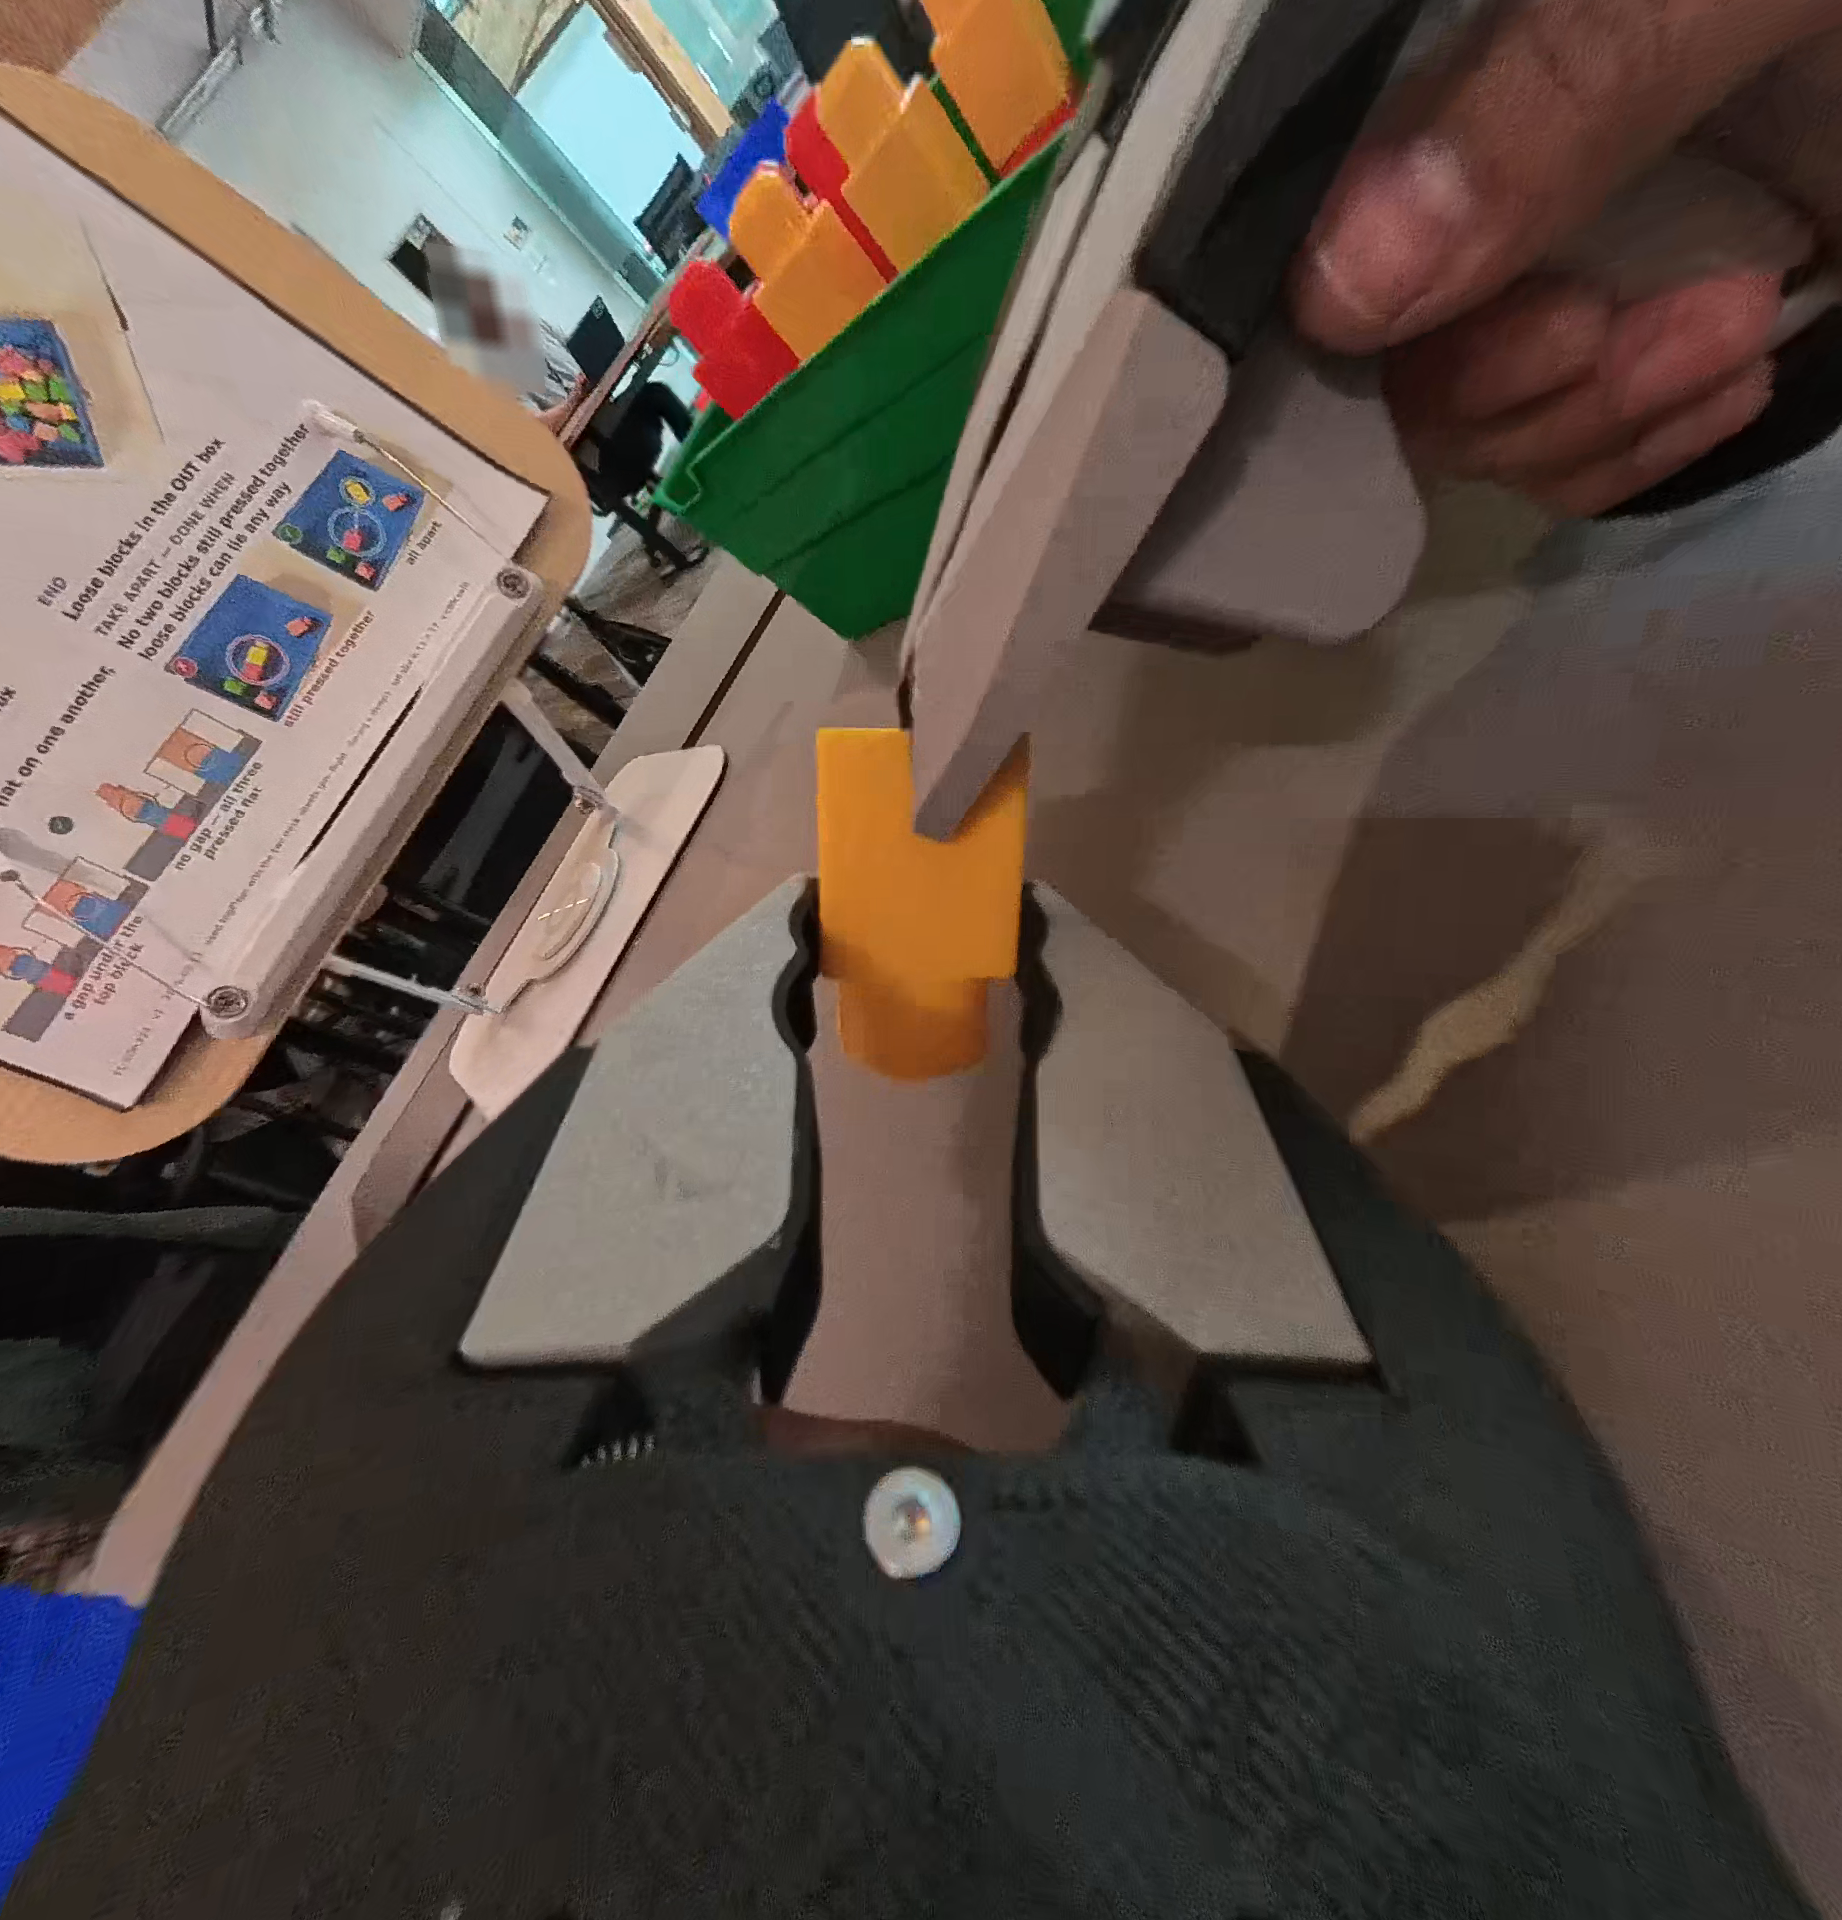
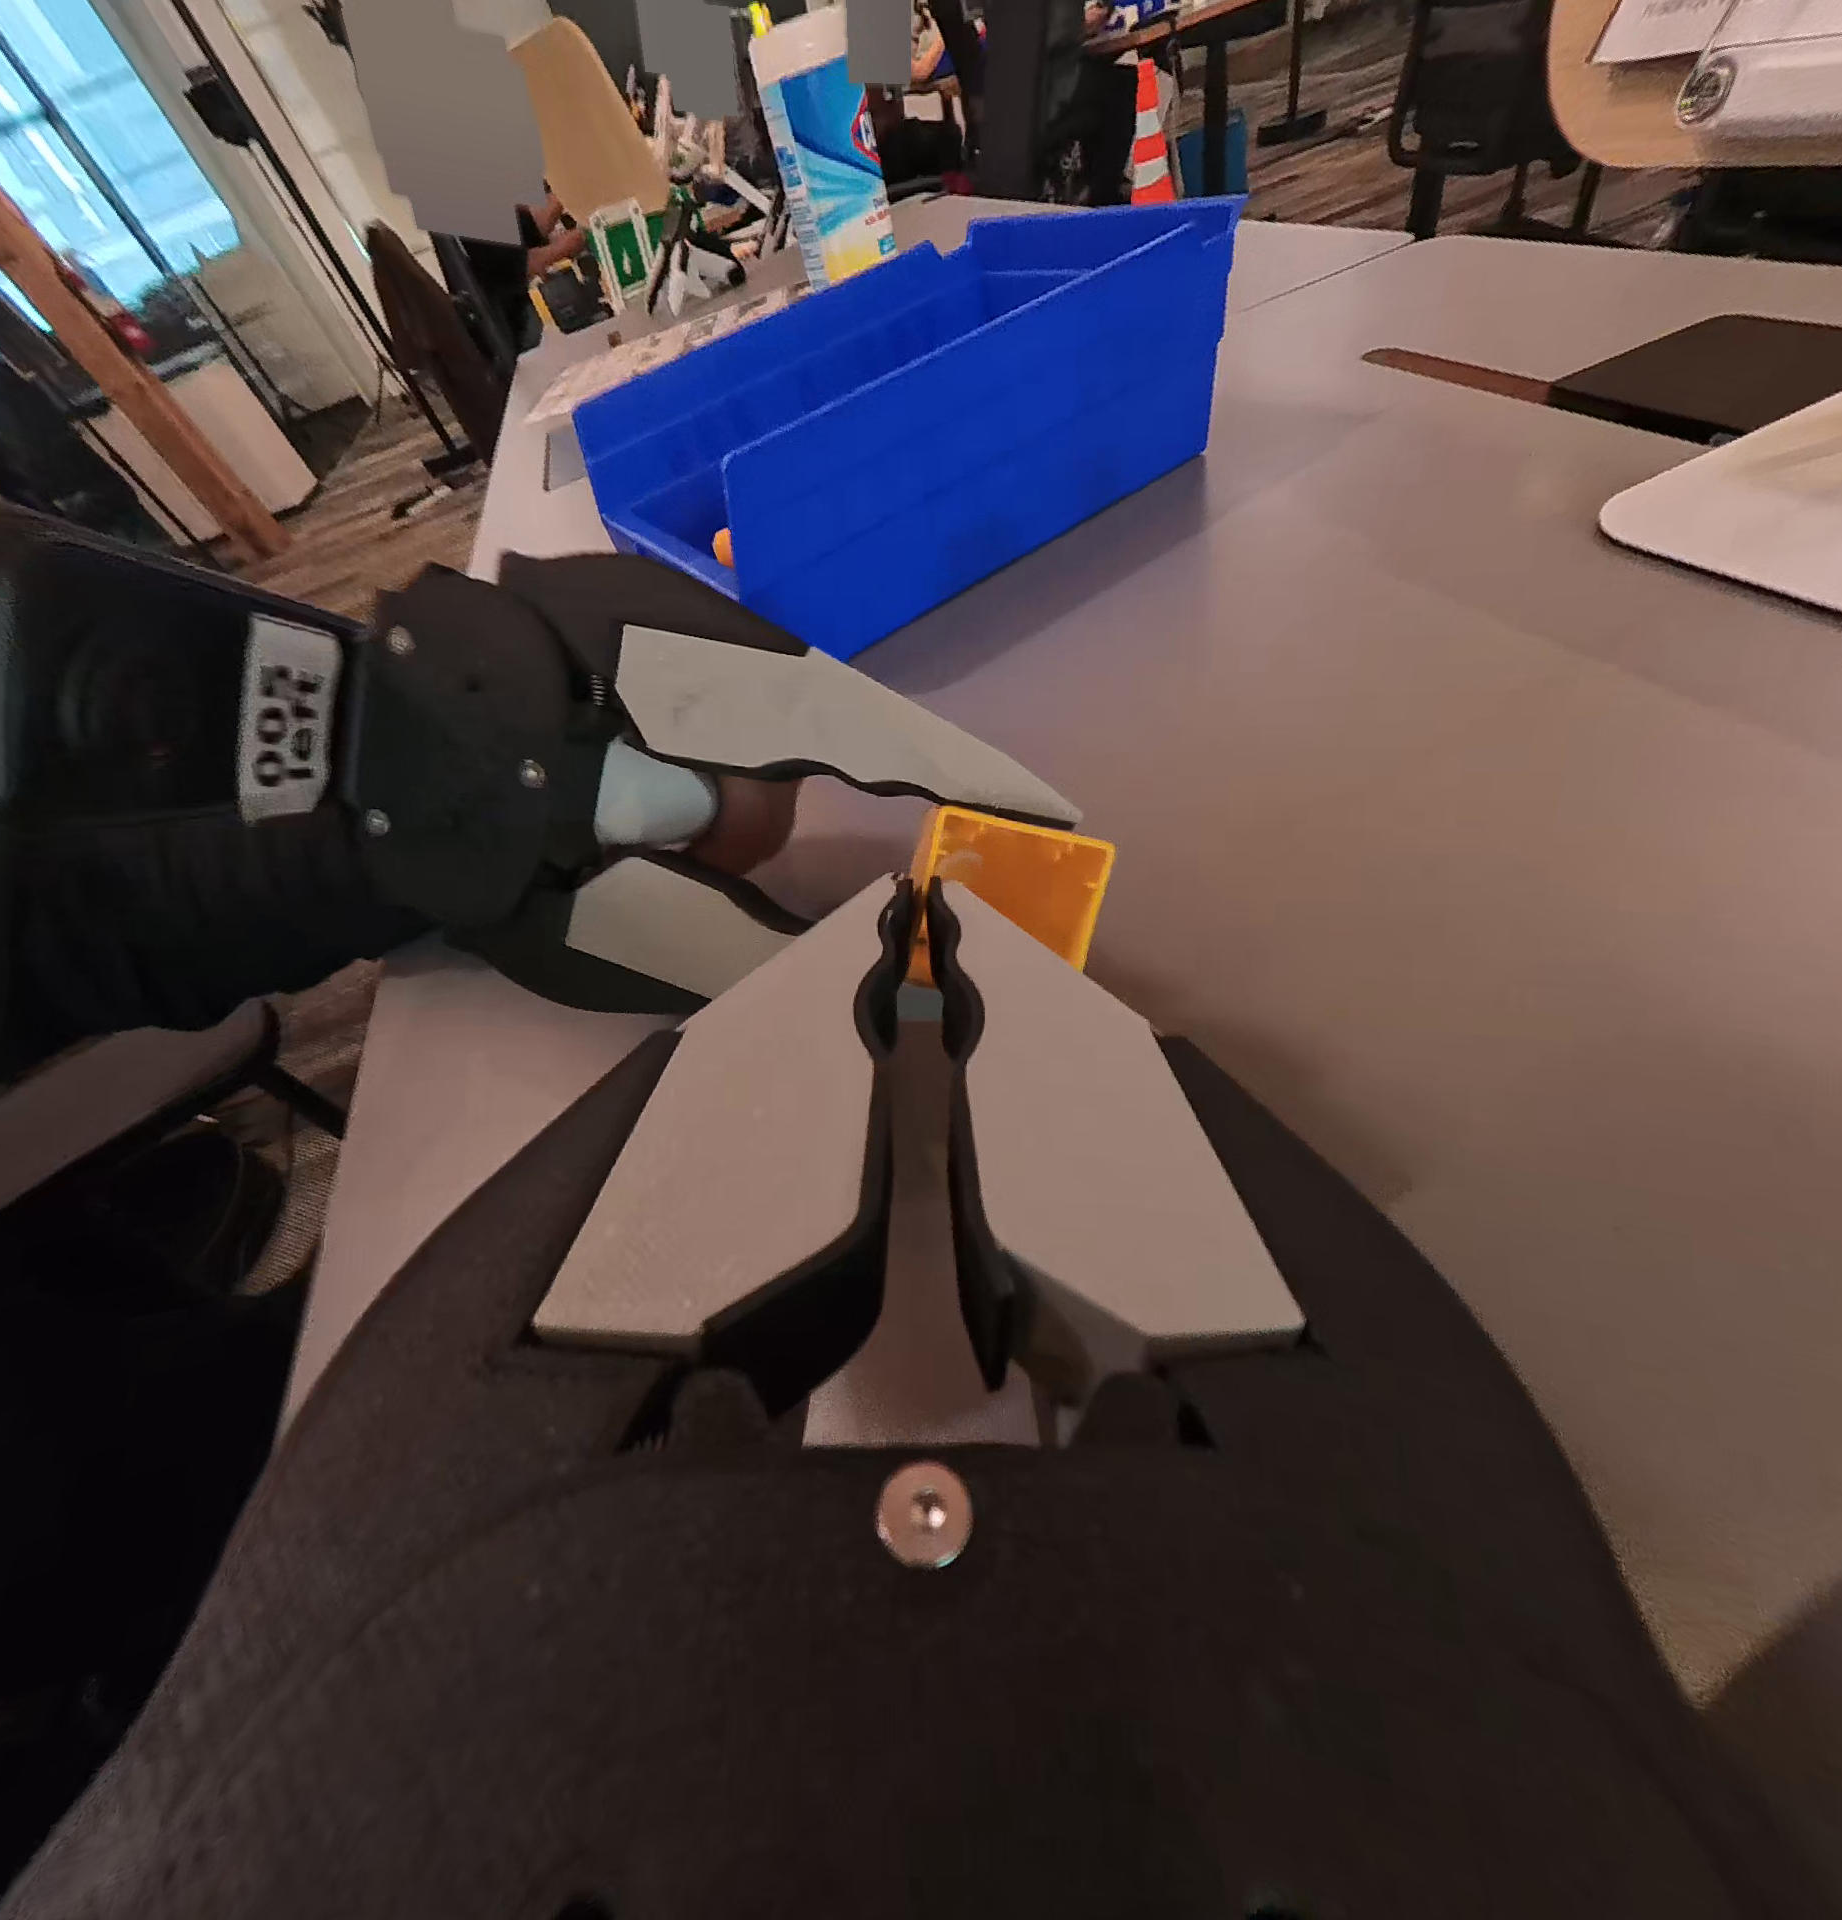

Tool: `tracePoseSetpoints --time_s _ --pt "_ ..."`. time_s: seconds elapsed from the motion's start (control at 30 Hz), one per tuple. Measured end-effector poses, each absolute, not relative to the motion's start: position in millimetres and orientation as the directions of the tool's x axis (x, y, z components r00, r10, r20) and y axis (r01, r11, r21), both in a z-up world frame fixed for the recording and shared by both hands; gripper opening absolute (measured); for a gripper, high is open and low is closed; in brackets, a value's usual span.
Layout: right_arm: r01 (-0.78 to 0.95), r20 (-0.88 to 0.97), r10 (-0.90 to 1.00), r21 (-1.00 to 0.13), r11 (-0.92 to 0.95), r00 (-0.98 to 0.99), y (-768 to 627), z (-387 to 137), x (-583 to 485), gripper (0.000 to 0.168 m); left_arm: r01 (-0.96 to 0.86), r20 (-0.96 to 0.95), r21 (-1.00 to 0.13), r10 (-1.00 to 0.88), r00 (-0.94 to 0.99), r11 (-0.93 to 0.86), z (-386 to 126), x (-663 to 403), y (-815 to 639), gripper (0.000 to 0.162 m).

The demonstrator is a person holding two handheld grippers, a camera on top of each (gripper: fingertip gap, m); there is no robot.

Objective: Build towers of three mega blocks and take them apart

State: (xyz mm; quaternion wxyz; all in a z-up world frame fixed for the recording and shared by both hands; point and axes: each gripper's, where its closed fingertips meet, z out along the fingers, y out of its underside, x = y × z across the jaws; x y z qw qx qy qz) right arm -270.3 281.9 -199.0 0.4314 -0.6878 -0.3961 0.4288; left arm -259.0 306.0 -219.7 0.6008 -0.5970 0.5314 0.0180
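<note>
One orange mega block (image 1: 917, 873) is held above the grey table (image 2: 1416, 831) by both grippers. My left gripper (image 1: 922, 930) is shut on its sides, with the stud pointing back toward the camera. In the right wrist view the block (image 2: 1036, 894) shows its hollow underside. My right gripper (image 2: 919, 914) has its jaws nearly together, pinching one wall of the block at its open end. The right gripper (image 1: 964, 800) comes in from the upper right in the left wrist view, held by a hand (image 1: 1582, 260). The left gripper (image 2: 948, 862) comes in from the left in the right wrist view.
A green bin (image 1: 865, 457) with several orange, red and blue blocks stands behind the block. A blue bin (image 2: 896, 436) sits farther across the table with an orange piece (image 2: 723, 545) inside. An instruction sheet on a board (image 1: 221, 665) is at the left. A white pad (image 2: 1748, 520) lies at the right. Less than 4 cm separates the two grippers' tips.
</note>
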Motion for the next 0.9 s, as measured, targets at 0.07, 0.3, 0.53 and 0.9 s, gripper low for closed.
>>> tracePoseSetpoints --time_s 0.07,0.3,0.53,0.9 --pt "0.135 -0.290 0.910 -0.931 -0.340 0.295 281.1 -192.1 -268.1 0.000 -0.590 -0.599 -0.762 -0.640 0.481 0.269 -213.4 -257.6 305.2 0.036" --pt "0.038 -0.315 0.911 -0.941 -0.336 0.266 284.8 -172.6 -257.0 0.000 -0.615 -0.536 -0.776 -0.661 0.525 0.142 -229.4 -277.1 323.9 0.031" --pt "0.013 -0.395 0.903 -0.915 -0.403 0.169 276.3 -171.6 -262.5 0.000 -0.576 -0.518 -0.798 -0.688 0.508 0.176 -225.1 -270.4 316.9 0.000" --pt "0.046 -0.448 0.876 -0.886 -0.462 0.177 281.9 -182.3 -258.5 0.000 -0.527 -0.472 -0.837 -0.682 0.559 0.147 -217.5 -278.4 321.3 0.000"
